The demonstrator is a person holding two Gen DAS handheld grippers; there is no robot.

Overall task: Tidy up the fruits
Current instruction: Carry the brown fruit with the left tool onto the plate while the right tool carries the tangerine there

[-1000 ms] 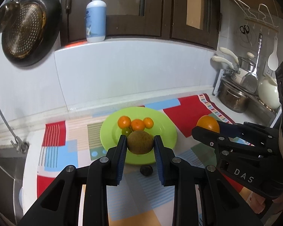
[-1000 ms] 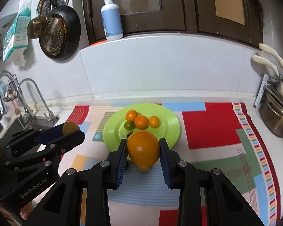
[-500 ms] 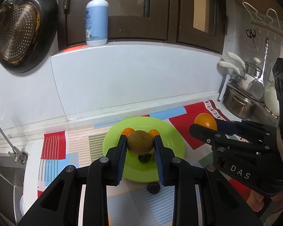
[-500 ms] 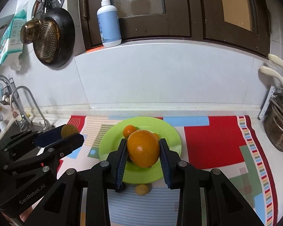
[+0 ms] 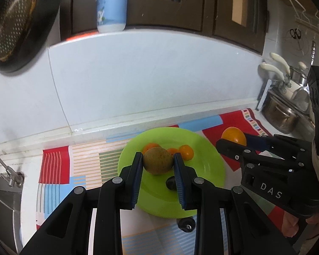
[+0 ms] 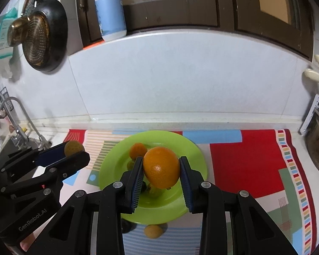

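My left gripper (image 5: 158, 163) is shut on a brown kiwi (image 5: 158, 160) and holds it above the near part of a green plate (image 5: 208, 163). My right gripper (image 6: 161, 167) is shut on a large orange (image 6: 161, 166) above the same plate (image 6: 193, 155). Small tangerines (image 5: 186, 152) lie on the plate, partly hidden by the held fruit. A dark small fruit (image 5: 170, 183) sits on the plate near my left fingers. The right gripper with its orange also shows in the left wrist view (image 5: 234, 137), and the left gripper with the kiwi in the right wrist view (image 6: 74, 148).
A dark fruit (image 5: 187, 224) and a small orange fruit (image 6: 153, 230) lie on the patterned mat (image 6: 244, 155) in front of the plate. A sink and tap (image 6: 17, 125) stand at the left, steel pots (image 5: 280, 114) at the right, a tiled wall behind.
Both grippers have moved forward with their fruit, from in front of the plate to over it. The loose fruits on the mat now lie below the fingers.
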